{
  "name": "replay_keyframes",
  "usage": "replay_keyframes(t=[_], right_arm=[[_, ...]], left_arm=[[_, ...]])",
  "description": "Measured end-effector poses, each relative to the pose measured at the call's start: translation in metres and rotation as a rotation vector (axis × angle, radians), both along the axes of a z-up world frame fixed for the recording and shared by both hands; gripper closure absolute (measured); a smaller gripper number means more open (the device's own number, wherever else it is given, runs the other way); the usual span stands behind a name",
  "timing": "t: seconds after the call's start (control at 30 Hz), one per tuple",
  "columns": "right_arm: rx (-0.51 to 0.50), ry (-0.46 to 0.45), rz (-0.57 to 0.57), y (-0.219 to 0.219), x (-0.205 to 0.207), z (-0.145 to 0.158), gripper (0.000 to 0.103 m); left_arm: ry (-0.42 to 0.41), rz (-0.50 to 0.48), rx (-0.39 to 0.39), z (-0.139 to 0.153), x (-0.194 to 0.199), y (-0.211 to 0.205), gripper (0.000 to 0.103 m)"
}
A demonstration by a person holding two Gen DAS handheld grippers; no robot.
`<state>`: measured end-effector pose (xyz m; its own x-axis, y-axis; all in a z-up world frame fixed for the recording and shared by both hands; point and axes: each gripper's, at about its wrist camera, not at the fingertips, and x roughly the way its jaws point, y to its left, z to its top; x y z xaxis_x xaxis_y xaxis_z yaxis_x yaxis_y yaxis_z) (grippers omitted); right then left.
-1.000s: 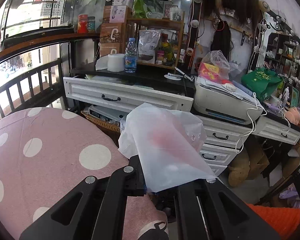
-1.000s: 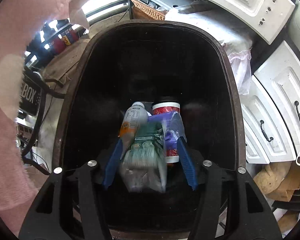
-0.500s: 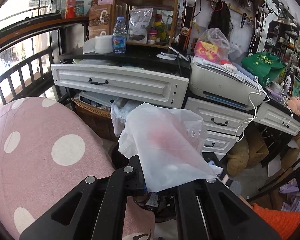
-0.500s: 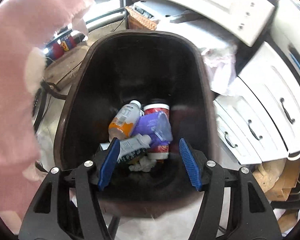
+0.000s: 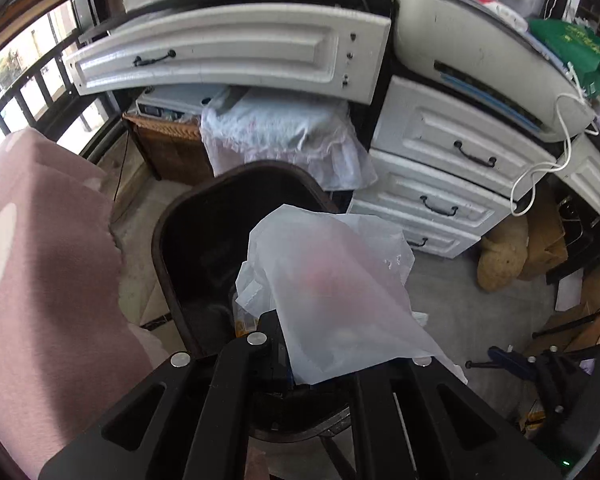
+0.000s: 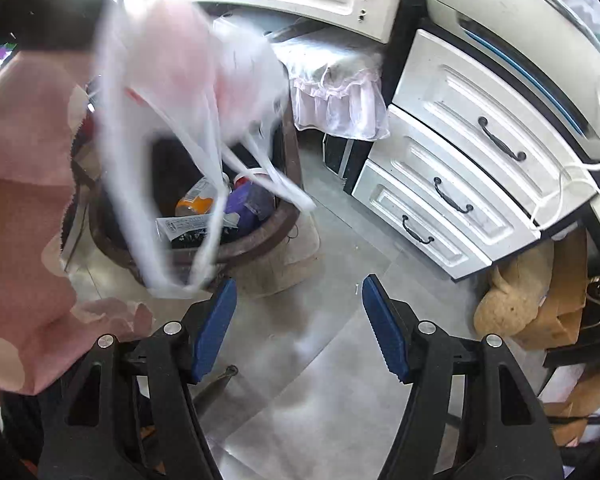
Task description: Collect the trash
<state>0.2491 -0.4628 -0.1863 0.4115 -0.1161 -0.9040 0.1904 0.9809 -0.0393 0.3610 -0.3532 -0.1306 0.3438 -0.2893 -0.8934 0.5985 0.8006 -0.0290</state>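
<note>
The plastic bag [image 5: 336,292] is pinched in your left gripper [image 5: 340,364]: its translucent white film, with a faint pink patch showing through, bunches up between the fingers and fans out above the dark brown bin [image 5: 204,240]. From your right wrist camera the same bag [image 6: 188,80] hangs blurred over the bin's [image 6: 260,236] opening, its loose handles trailing down past the near rim.

Your right gripper [image 6: 296,328] is spread wide with nothing between its blue pads [image 6: 214,328], out over the grey floor [image 6: 340,380] just beside the bin rather than above it.

Inside the bin, against the near wall, you can see an orange-labelled bottle [image 6: 194,198], a purple wrapper [image 6: 248,206], a flattened printed pack [image 6: 184,226] and a red-and-white cup [image 6: 252,174] lying together in a heap.

The bin stands on the floor between the pink polka-dot cloth [image 5: 40,280] on your left and the white drawer unit [image 5: 440,184] on your right. A pale cloth [image 5: 284,136] drapes down behind the bin's far rim, under the long white drawer front [image 5: 228,48].
</note>
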Motion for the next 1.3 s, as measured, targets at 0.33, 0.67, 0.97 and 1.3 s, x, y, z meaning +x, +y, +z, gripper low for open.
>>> replay_keyframes(t=[0.33, 0.67, 0.97, 1.3], right_arm=[[0.016, -0.048, 0.008, 0.000, -0.017, 0.007, 0.037], [-0.017, -0.057, 0.002, 0.003, -0.022, 0.009, 0.034], [-0.032, -0.066, -0.023, 0.000, -0.032, 0.018, 0.033], [-0.135, -0.215, -0.047, 0.020, -0.061, 0.081, 0.031]], left_arm=[[0.017, 0.012, 0.162, -0.054, 0.015, -0.011, 0.098], [-0.073, 0.000, 0.165, -0.047, 0.014, -0.015, 0.026], [-0.103, -0.025, 0.070, -0.017, 0.002, -0.014, 0.023], [-0.243, -0.008, -0.175, 0.079, -0.057, 0.049, 0.017]])
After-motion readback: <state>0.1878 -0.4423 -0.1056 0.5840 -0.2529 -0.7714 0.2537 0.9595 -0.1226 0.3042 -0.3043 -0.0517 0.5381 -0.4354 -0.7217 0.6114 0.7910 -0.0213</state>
